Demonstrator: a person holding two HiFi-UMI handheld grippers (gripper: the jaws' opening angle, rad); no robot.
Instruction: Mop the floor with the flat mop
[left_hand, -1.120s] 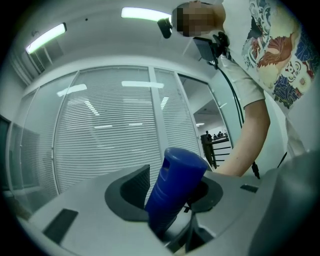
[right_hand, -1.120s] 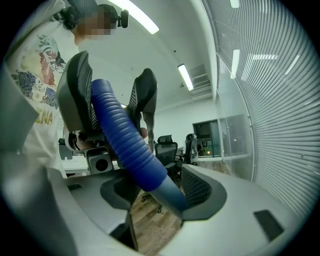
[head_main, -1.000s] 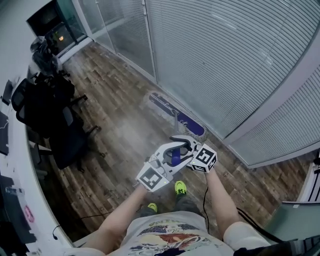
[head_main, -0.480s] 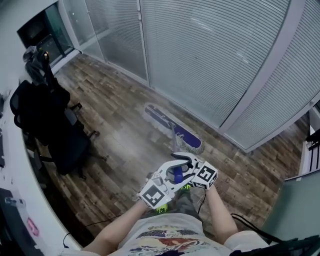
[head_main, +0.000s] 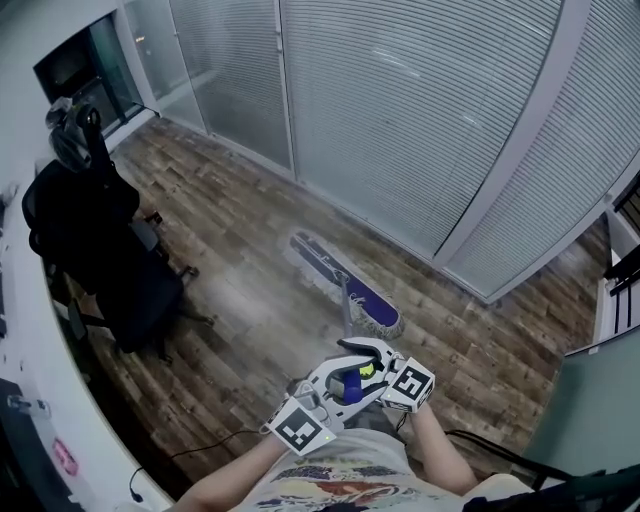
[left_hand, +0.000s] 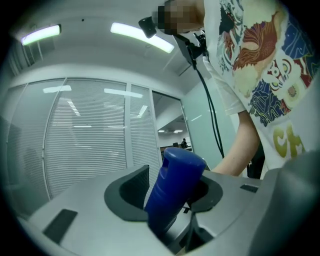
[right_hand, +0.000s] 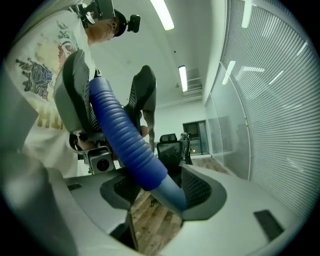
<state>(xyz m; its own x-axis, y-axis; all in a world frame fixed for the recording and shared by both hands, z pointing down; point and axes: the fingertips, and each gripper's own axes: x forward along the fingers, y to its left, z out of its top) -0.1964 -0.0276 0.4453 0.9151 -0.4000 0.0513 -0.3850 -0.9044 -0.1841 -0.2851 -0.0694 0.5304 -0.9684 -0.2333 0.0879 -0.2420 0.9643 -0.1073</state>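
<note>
- Mop (head_main: 349, 284) lies with its flat head on the wood floor (head_main: 240, 230) at the middle of the head view, running slantwise from upper left to lower right.
- Its head is dark blue on top with a pale fringe at the edges, and it sits near the foot of the glass wall (head_main: 400, 120) with blinds, not touching it.
- From the head, the pole rises toward the lower centre of the frame and ends in a ribbed blue handle (head_main: 350, 386).
- Left hand-held gripper (head_main: 337, 384) is clenched on the handle's top end; in the left gripper view the blue cap stands tilted between its two grey jaws, with both pads against it.
- Right hand-held gripper (head_main: 372, 357) grasps the handle just below the left one. In the right gripper view the ribbed part passes between its jaws and gives way there to a paler, smooth pole.
- Both grippers sit close together, their marker cubes facing up, in front of the person's printed shirt (head_main: 330, 485).
- A yellow-green shoe (head_main: 367, 371) shows between the grippers.
- A black chair (head_main: 110, 260) stands at the left, next to the white surface (head_main: 40, 390) along the left edge.
- A thin cable (head_main: 190, 450) lies on the floor at lower left.
</note>
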